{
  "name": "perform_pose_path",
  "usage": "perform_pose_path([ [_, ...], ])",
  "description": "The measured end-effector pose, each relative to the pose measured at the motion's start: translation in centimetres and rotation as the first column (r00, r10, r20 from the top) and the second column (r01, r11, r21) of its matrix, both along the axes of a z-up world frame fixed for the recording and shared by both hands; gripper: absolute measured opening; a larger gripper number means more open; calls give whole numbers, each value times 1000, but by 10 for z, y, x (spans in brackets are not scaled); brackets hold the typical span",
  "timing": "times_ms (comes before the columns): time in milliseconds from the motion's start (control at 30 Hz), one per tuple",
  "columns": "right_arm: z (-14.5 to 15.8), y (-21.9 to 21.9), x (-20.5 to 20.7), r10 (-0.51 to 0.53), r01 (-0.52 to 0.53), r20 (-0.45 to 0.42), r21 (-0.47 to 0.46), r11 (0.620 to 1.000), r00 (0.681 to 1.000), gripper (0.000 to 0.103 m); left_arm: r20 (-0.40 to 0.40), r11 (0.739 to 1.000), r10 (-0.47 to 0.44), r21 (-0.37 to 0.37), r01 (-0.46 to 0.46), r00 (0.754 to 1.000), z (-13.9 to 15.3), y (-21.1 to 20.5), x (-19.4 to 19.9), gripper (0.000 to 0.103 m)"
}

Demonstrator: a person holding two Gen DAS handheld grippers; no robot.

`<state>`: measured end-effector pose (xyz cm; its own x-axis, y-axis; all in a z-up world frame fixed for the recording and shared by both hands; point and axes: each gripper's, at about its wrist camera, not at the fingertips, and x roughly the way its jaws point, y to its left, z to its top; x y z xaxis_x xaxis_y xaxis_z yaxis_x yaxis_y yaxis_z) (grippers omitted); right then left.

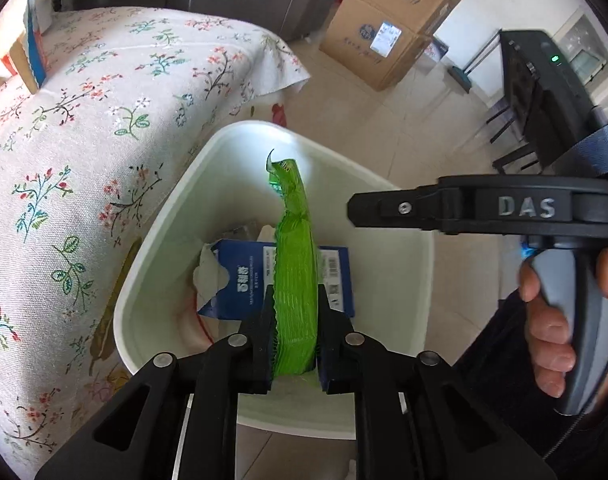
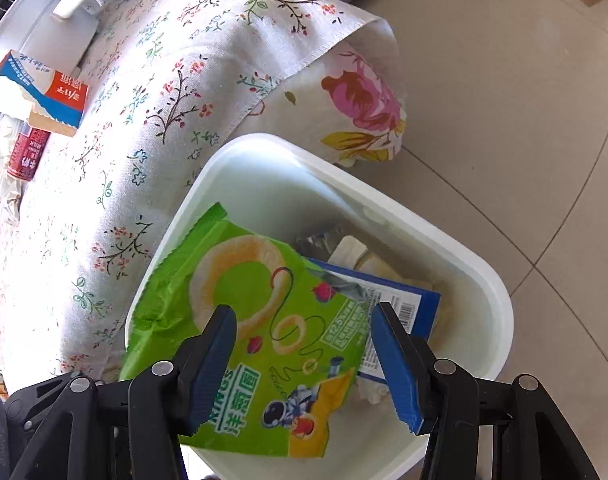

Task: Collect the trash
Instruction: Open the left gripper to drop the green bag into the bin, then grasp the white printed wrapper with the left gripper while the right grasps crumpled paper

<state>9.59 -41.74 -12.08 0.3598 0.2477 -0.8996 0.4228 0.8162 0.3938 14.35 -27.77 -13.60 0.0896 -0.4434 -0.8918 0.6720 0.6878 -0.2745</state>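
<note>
Currently the left gripper (image 1: 295,334) has the crinkled green foil snack bag (image 1: 294,264) edge-on between its pads, directly over the white rectangular plastic waste bin (image 1: 399,280). The jaws stand only narrowly apart; the pads look to be against the bag's sides, but whether they press or have let go cannot be told. The bag's far corner curls up toward the bin's back wall.

From the right wrist view the bag (image 2: 264,320) shows its printed face, hanging tilted above the bin (image 2: 483,280), with one corner reaching out past the near-left rim toward the floral cotton tablecloth (image 2: 152,128). The right gripper (image 2: 304,364) is spread wide and empty, the bag beyond its fingers, not touched by them.

Risks, as judged:
- The overhanging corner could catch the rim on release, so the bag tips out onto the tiled floor (image 2: 503,100) or lodges against the cloth.
- Light foil may cling to a ribbed pad (image 1: 264,340) and come away with the gripper when it lifts.
- The blue cardboard carton (image 1: 256,280) already lying in the bin is propped up; the bag could land on it and slide off.
- The right gripper sits close by; a careless move could knock the bag or the bin.

More trash, a blue-red-and-white paper carton (image 2: 44,88) and a red can (image 2: 26,152), remains on the table.
</note>
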Motion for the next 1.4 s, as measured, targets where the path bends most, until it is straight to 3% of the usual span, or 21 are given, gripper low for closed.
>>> perform_pose_path([
  [67, 0, 2, 1, 5, -5, -1, -3, 1000, 1000, 61, 40, 997, 10, 74, -13, 999, -6, -3, 0, 45],
  [167, -1, 1, 1, 5, -5, -5, -5, 1000, 1000, 61, 105, 996, -2, 88, -7, 994, -2, -4, -1, 49],
  [333, -2, -3, 0, -7, 7, -6, -4, 1000, 1000, 61, 178, 998, 55, 30, -62, 982, 23, 10, 11, 59],
  [500, -1, -4, 1, -8, 8, 4, -5, 1000, 1000, 61, 214, 992, 125, -14, -125, 969, 43, 28, 25, 60],
  [633, -2, -3, 2, -11, 11, 3, -7, 1000, 1000, 61, 196, 977, 211, -71, -201, 958, 57, 48, 43, 60],
  [767, -1, 3, 4, 9, -9, 14, -10, 1000, 1000, 61, 159, 946, 321, -88, -310, 934, 62, 75, 62, 60],
  [900, 4, 4, 5, 3, -3, 50, -6, 1000, 999, 61, 120, 901, 433, -86, -425, 893, 66, 114, 84, 60],
  [967, 8, 4, 5, -10, 9, 73, 7, 1000, 997, 61, 94, 860, 508, -103, -499, 856, 69, 139, 98, 60],
  [1067, 12, 6, 6, -12, 8, 100, 34, 999, 995, 61, 63, 777, 628, -104, -621, 776, 73, 183, 122, 60],
  [1167, 15, 12, 8, 4, -8, 124, 32, 999, 992, 64, 50, 669, 742, -128, -732, 669, 78, 231, 147, 60],
  [1333, 13, 24, 13, 26, -31, 134, 31, 999, 991, 66, 18, 450, 891, -172, -876, 454, 79, 303, 188, 63],
  [1367, 12, 26, 14, 29, -34, 135, 33, 999, 990, 66, 29, 415, 909, -171, -894, 416, 78, 312, 195, 64],
  [1400, 11, 28, 15, 33, -38, 136, 35, 999, 990, 66, 54, 398, 917, -161, -903, 394, 76, 317, 203, 64],
])
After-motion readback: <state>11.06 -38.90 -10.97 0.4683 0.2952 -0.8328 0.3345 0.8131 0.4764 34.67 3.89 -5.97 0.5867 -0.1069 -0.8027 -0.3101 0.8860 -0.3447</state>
